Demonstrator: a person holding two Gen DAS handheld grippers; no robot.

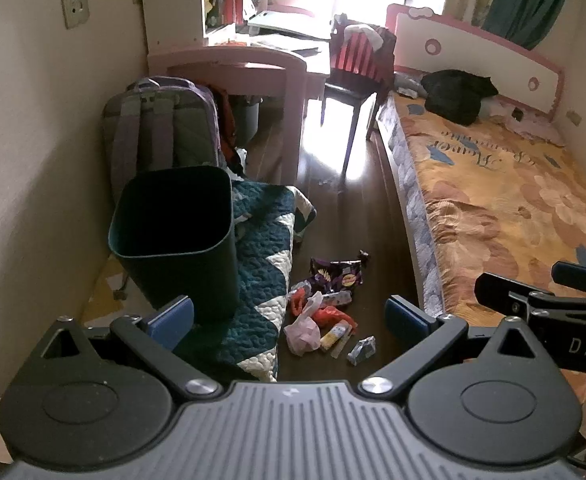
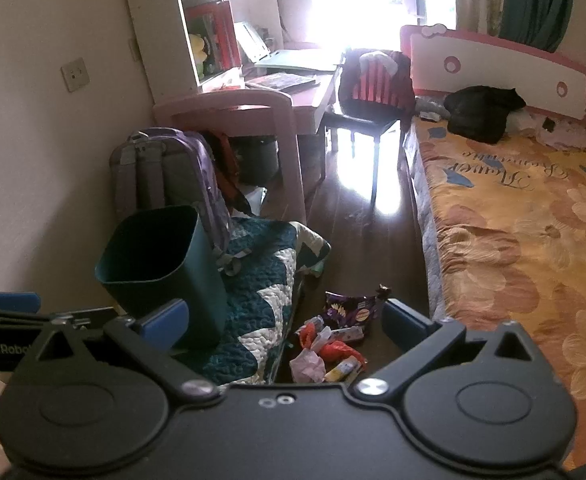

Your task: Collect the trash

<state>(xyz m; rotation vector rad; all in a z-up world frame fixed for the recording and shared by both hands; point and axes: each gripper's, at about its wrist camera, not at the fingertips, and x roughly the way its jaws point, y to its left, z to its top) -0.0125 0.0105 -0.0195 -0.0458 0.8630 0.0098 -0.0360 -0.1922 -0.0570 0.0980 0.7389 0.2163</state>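
Left tongs [image 1: 289,314]: I see my blue pads spread wide with nothing between them, raised over the floor; the trash pile lies ahead and below, apart from them.
Right tongs [image 2: 285,322]: wide too, and holding nothing; in the left wrist view their black frame shows at the right edge, over the bed side.
Trash pile [image 1: 327,306]: a loose heap on the dark wooden floor [image 1: 333,200], between the quilt and the bed.
Purple wrapper [image 1: 337,272]: farthest piece of the heap, lying flat.
Pink crumpled bag [image 1: 303,330]: nearest me on the left of the heap, touching the red wrapper [image 1: 331,315].
Yellow packet [image 1: 335,336]: just beside the pink bag, with a small grey scrap [image 1: 362,350] near it on the right.
Bin [image 1: 177,236]: dark green, upright, open top, standing on the teal-and-cream quilt [image 1: 265,264], left of the trash.
Backpack [image 1: 161,128]: grey and purple, behind the bin against the wall.
Bed [image 1: 493,200]: orange flowered cover, along my right.
Desk [image 1: 253,60]: pink, at the far end, a dark chair [image 1: 357,76] beside it.
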